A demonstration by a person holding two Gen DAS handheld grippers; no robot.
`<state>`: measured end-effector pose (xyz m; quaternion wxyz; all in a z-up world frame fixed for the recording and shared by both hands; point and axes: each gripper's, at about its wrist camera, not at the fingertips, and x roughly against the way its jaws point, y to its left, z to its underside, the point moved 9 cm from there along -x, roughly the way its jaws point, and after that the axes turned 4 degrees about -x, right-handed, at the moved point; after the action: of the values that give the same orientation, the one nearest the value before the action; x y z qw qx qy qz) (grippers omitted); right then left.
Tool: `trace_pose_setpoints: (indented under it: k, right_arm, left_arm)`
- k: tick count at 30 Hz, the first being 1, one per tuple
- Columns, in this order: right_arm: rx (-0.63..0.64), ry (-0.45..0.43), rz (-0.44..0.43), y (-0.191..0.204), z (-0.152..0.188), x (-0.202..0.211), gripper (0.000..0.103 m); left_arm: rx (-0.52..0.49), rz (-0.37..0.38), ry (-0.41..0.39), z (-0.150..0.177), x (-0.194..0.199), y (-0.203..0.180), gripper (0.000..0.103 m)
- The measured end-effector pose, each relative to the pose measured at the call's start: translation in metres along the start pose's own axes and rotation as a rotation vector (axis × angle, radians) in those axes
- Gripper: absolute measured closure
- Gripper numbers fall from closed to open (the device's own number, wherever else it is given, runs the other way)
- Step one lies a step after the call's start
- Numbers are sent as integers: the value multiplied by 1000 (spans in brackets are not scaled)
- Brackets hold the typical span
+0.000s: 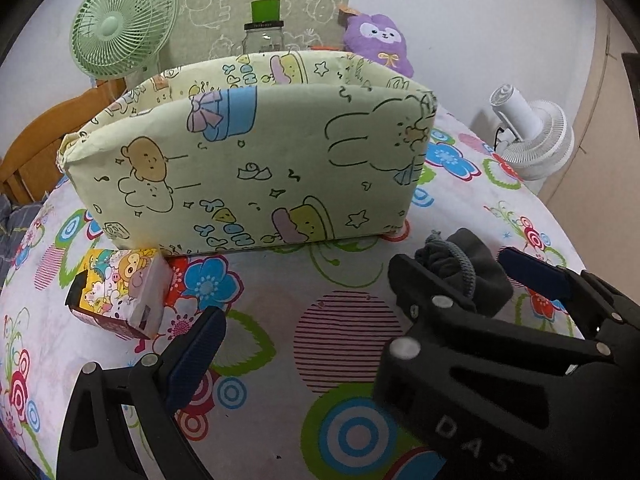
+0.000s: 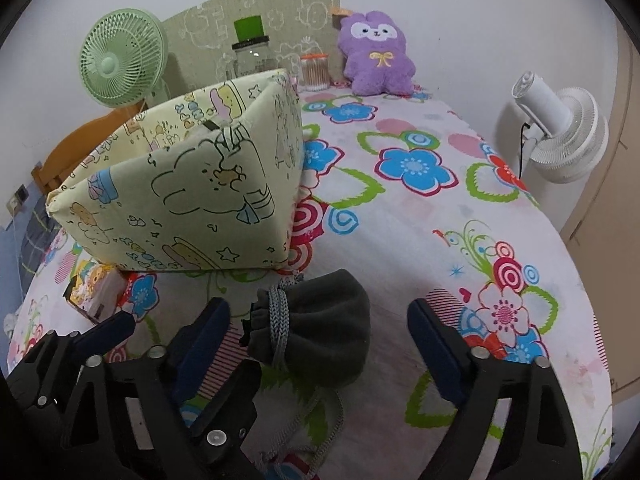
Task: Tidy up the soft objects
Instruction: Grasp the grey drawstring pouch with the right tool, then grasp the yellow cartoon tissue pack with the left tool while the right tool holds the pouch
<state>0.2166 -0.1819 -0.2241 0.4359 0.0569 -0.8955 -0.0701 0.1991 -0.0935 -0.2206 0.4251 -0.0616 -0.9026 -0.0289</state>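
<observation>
Right tool (image 2: 320, 344), lower centre of its own view, stands wide with the grey drawstring pouch (image 2: 320, 332) lying between its fingers, untouched by the pads as far as shows. Pouch's long axis runs left to right, tied neck leftward. Left tool (image 1: 304, 300) is also wide, empty, further off. Behind the pouch stands the cartoon-print fabric bin (image 2: 192, 192) on the flowered bench (image 2: 400, 240). Lower left: a small printed box (image 1: 120, 300). Purple plush (image 2: 374, 54) sits upper centre.

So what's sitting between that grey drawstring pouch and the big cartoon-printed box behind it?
Nothing but bare flowered tablecloth. In the right wrist view, the grey pouch lies just in front of the cartoon box, with only a narrow strip of cloth between them.
</observation>
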Motion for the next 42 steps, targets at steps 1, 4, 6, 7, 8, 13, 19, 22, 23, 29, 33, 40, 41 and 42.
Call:
trace_pose_setpoints:
  k: [1, 4, 6, 7, 8, 13, 19, 22, 23, 29, 33, 40, 41, 42]
  right_arm:
    - [1, 5, 6, 0, 0, -1, 21]
    - [13, 21, 5, 3, 1, -3, 37]
    - [26, 19, 12, 5, 1, -2, 38]
    - [29, 17, 12, 6, 1, -1, 38]
    - [33, 16, 9, 7, 1, 0, 39]
    - [47, 7, 0, 13, 2, 8, 39]
    - [61, -16, -6, 25, 3, 23, 40]
    - [68, -28, -6, 32, 2, 30, 40]
    - [71, -33, -6, 35, 2, 33, 40]
    - [90, -53, -12, 52, 1, 44, 40]
    - [99, -59, -12, 64, 2, 49, 40]
    - [117, -63, -8, 84, 5, 53, 40]
    - [120, -63, -8, 87, 5, 53, 40]
    - [122, -64, -8, 90, 5, 54, 40]
  left_arm:
    - [0, -1, 1, 0, -1, 0, 4]
    - [3, -2, 4, 1, -1, 2, 4]
    - [3, -3, 1, 1, 0, 2, 4]
    - [2, -3, -1, 1, 1, 2, 4]
    - [2, -2, -3, 1, 2, 3, 4]
    - [-3, -5, -25, 2, 13, 5, 4]
    - [2, -7, -53, 1, 26, 12, 4]
    - [4, -6, -72, 1, 35, 17, 4]
    - [5, -7, -78, 1, 38, 19, 4]
    - [15, -13, -104, 3, 52, 33, 4]
    - [18, -12, -110, 5, 59, 43, 4]
    - [27, -8, -120, 7, 66, 61, 4]
    - [24, -8, -122, 7, 67, 64, 4]
    - [20, -8, -123, 8, 67, 66, 4]
